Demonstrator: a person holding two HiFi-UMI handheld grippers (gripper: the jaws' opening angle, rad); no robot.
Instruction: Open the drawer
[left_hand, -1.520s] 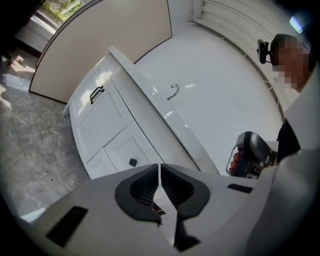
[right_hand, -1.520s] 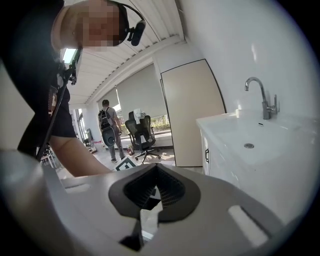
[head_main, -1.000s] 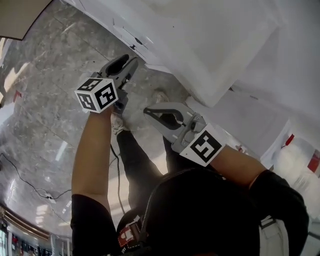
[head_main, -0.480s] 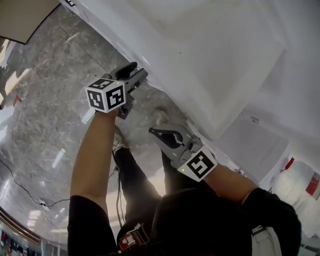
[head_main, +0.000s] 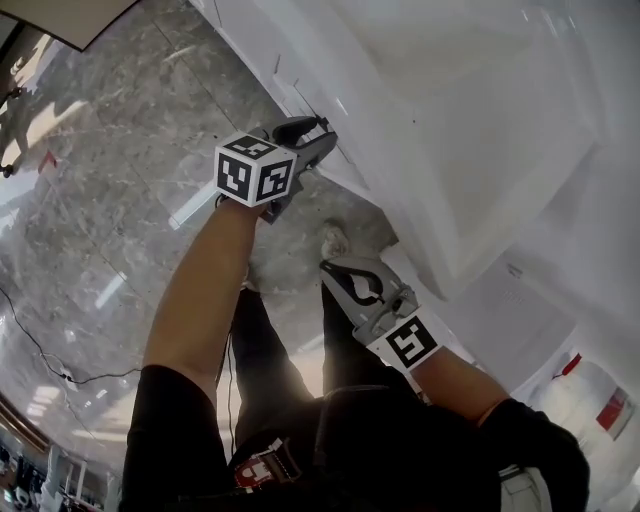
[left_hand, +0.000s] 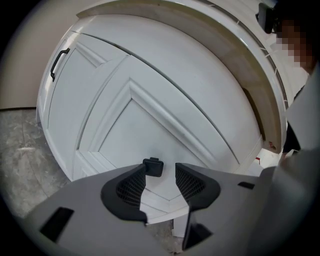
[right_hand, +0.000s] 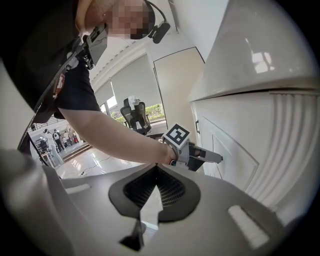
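"Where did the left gripper (head_main: 322, 138) go?"
"Forward to the white cabinet (left_hand: 165, 100), its jaws having just opened around the drawer's black knob (left_hand: 153, 167), not pinching."
"The right gripper (head_main: 330, 270)?"
"Sank lower, clenched empty."

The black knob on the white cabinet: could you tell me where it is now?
In the left gripper view, the black knob sits low at centre on the white cabinet front, between the left gripper's open fingers.
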